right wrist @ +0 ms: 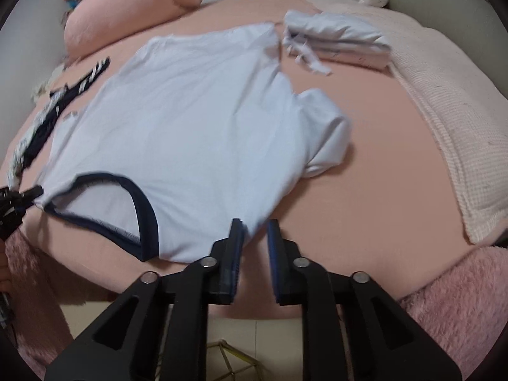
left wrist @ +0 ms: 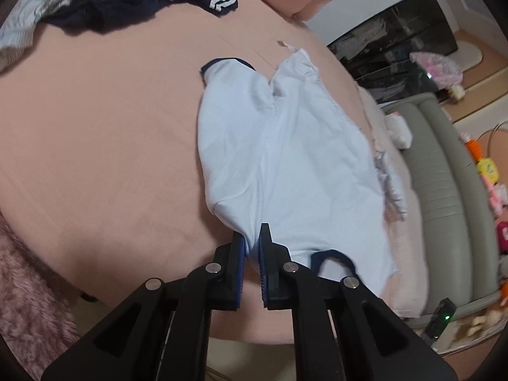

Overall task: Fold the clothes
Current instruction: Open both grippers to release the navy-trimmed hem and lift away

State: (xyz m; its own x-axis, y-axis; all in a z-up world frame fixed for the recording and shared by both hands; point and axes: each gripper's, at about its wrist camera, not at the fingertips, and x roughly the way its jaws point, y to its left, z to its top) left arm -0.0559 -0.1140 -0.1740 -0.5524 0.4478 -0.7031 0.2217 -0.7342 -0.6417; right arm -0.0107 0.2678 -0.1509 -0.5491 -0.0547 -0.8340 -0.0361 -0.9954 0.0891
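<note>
Bed (right wrist: 381, 165), pink sheet: pale blue shirt (right wrist: 190, 120) lies flat on it. Left gripper (left wrist: 252, 241), low and level at the bed's edge, clamps the shirt's shoulder. Right gripper (right wrist: 255, 231) is released, jaws astride the shirt's edge. No legible writing.

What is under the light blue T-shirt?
The light blue T-shirt lies spread on the pink bed sheet, which shows all around it. Whether anything else hides beneath it cannot be seen.

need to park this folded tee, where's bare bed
Bare pink sheet lies between the light blue t-shirt and the pale quilt. Crowded: the folded clothes at the far edge and the dark pile beyond the shirt.
</note>
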